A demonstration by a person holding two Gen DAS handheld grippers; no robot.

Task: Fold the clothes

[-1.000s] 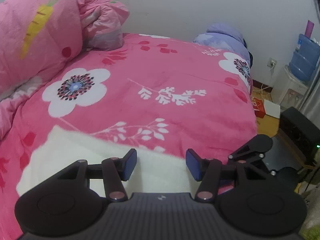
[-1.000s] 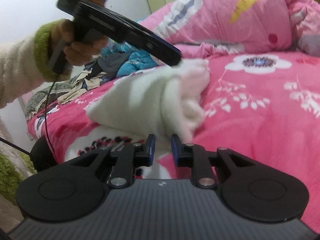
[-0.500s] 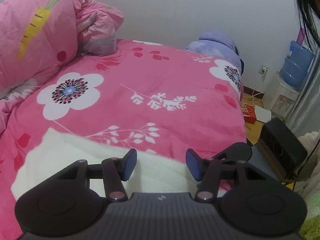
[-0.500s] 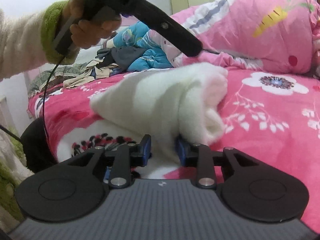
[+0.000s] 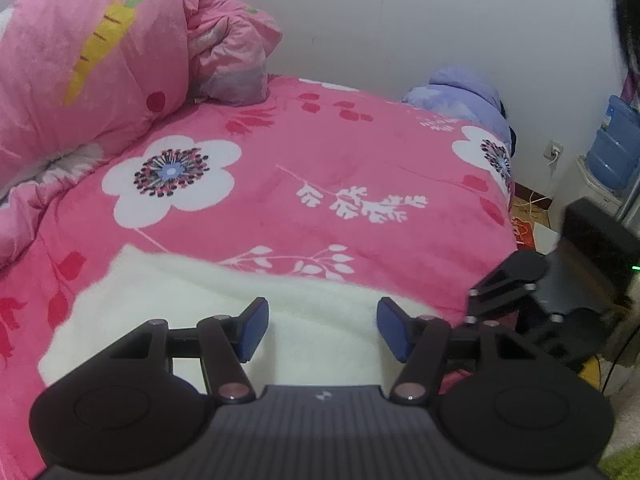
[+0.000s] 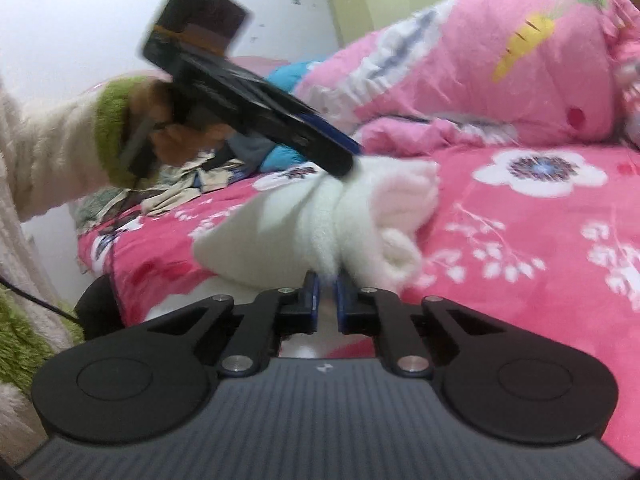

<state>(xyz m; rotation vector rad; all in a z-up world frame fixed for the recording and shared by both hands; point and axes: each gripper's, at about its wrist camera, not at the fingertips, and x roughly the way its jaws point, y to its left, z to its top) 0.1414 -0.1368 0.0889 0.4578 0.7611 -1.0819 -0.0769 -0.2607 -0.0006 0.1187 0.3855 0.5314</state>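
The white fleece garment [image 6: 320, 216] lies bunched at the frame's centre on the pink bed [image 6: 540, 240], its near fold pinched in the clenched right gripper [image 6: 326, 300], while the left gripper [image 5: 318, 330], jaws opening, hovers empty above it.

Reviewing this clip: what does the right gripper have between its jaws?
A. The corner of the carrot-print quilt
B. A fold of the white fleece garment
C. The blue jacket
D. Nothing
B: in the right wrist view, the right gripper pinches a ridge of the white fleece garment.
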